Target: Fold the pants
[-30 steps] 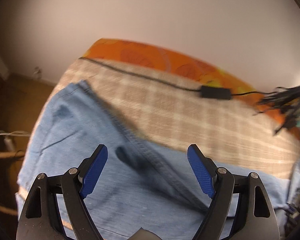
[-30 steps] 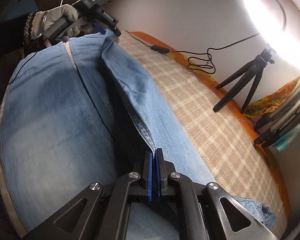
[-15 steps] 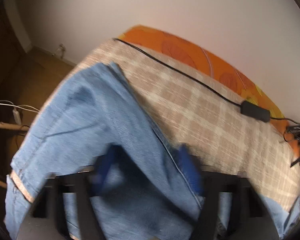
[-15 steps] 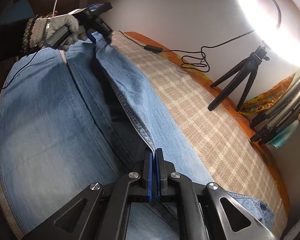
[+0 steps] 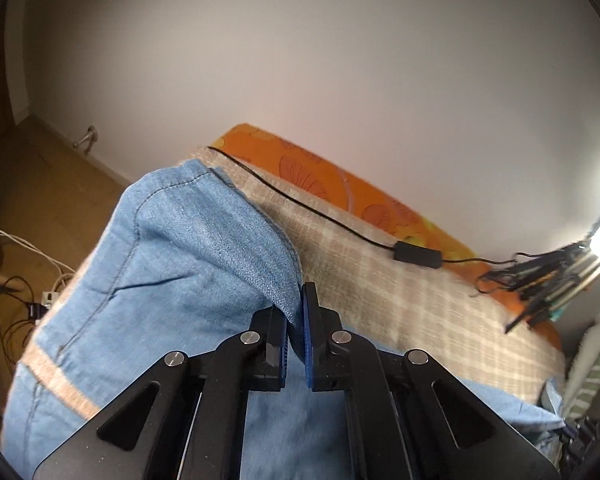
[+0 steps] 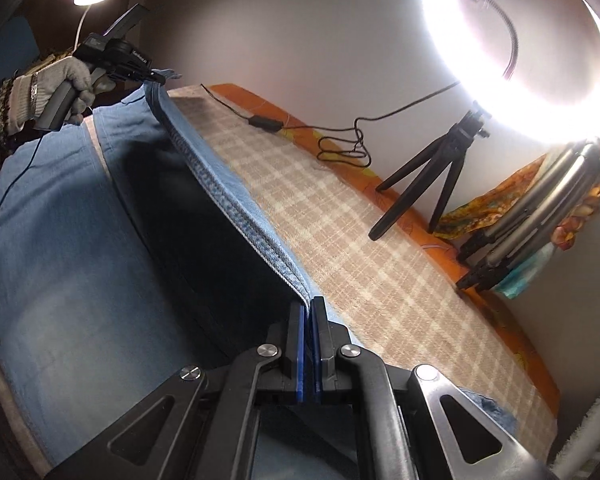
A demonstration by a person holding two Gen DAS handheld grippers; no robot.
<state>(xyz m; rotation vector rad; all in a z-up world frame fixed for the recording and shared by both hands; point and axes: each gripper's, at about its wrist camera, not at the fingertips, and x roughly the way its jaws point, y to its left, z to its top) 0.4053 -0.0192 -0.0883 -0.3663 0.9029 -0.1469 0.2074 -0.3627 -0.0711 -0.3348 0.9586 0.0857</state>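
Light blue denim pants [image 6: 68, 280] lie spread on a beige checked blanket [image 6: 360, 248]. My right gripper [image 6: 308, 312] is shut on the long edge of one trouser leg near me. At the far end of that same edge, my left gripper [image 6: 158, 78], held by a gloved hand [image 6: 40, 92], is shut on the denim. The edge [image 6: 228, 208] is stretched taut between both grippers and raised off the bed, with dark shadow under it. In the left wrist view the left gripper [image 5: 296, 308] pinches a raised fold of the pants [image 5: 188, 256].
A black cable with an inline box [image 5: 418, 254] crosses the blanket. An orange patterned sheet [image 6: 420, 216] borders the far side by the white wall. A small black tripod [image 6: 432, 176] with a bright ring light [image 6: 540, 60] stands on the bed, beside larger tripod legs [image 6: 532, 220].
My left gripper went from wide open over the flat denim to shut on the leg's edge and lifted it. The right gripper rose a little, and the edge now hangs taut.
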